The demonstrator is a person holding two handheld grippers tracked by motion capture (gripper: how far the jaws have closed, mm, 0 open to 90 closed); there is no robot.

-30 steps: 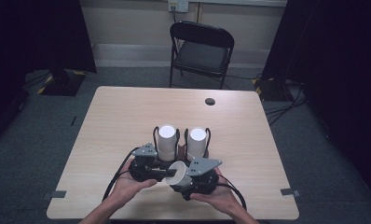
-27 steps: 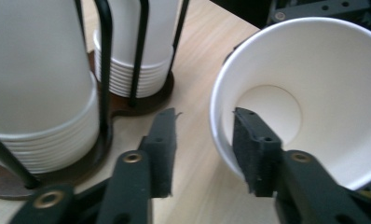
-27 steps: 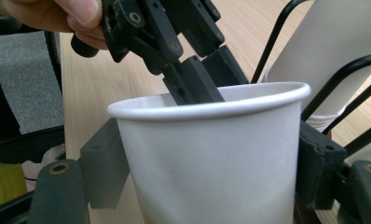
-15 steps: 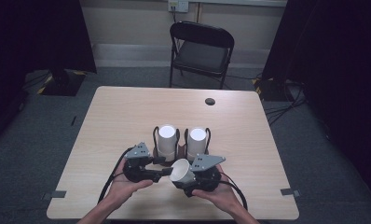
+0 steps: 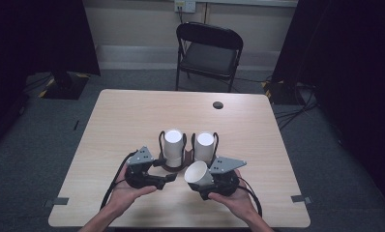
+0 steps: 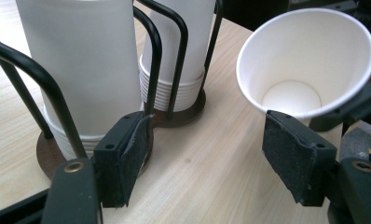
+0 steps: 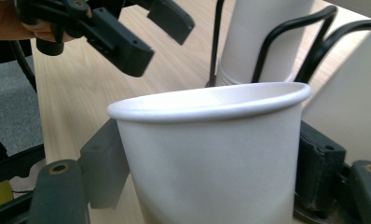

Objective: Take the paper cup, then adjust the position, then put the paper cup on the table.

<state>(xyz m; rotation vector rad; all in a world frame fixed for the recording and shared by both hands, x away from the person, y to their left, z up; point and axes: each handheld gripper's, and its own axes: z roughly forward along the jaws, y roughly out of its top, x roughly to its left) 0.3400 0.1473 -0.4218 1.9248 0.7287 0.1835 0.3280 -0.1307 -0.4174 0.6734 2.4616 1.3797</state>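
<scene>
Because my right gripper (image 5: pixel 206 180) clamps the loose paper cup (image 5: pixel 197 173) by its wall, mouth tilted leftward, I keep it just in front of the stacked cups (image 5: pixel 173 147) while my left gripper (image 5: pixel 173 177) waits, jaws apart and empty.

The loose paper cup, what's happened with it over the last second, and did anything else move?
The paper cup, clamped in the right gripper, has been tipped so its mouth faces left and toward the camera. The left gripper has drawn away from it, jaws open. The two cup stacks in the wire holder have not moved.
</scene>
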